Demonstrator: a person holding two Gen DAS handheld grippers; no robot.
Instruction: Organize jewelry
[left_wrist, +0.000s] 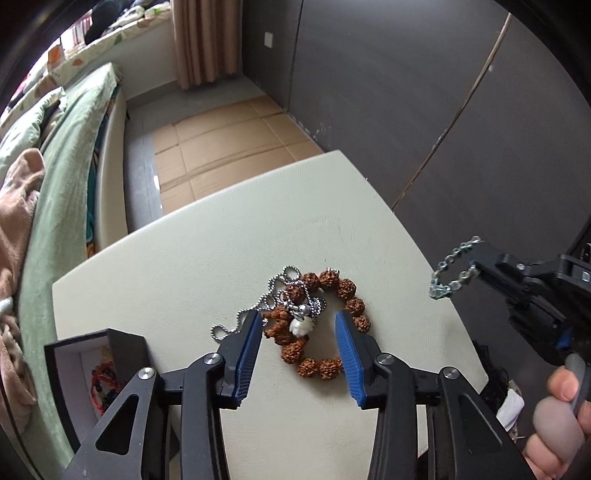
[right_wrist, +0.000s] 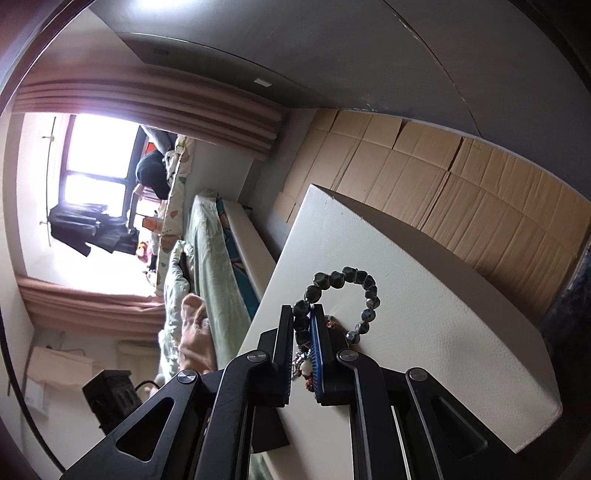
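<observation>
A brown seed-bead bracelet (left_wrist: 351, 295) lies on the cream table (left_wrist: 221, 240), tangled with a silver ball chain (left_wrist: 273, 288) and a white pendant (left_wrist: 301, 326). My left gripper (left_wrist: 297, 326) is open and hovers just above the pile, fingers on either side. My right gripper (right_wrist: 303, 321) is shut on a grey faceted bead bracelet (right_wrist: 354, 275) and holds it in the air, rolled sideways. In the left wrist view the right gripper (left_wrist: 476, 264) and that bracelet (left_wrist: 448, 273) hang at the table's right edge. An open black jewelry box (left_wrist: 96, 365) with colourful items stands at the table's near left.
A bed with green bedding (left_wrist: 62, 177) runs along the left. Flattened cardboard (left_wrist: 229, 147) covers the floor beyond the table. A dark wardrobe wall (left_wrist: 406, 92) stands on the right. The table's right edge (left_wrist: 465, 325) drops off close to the pile.
</observation>
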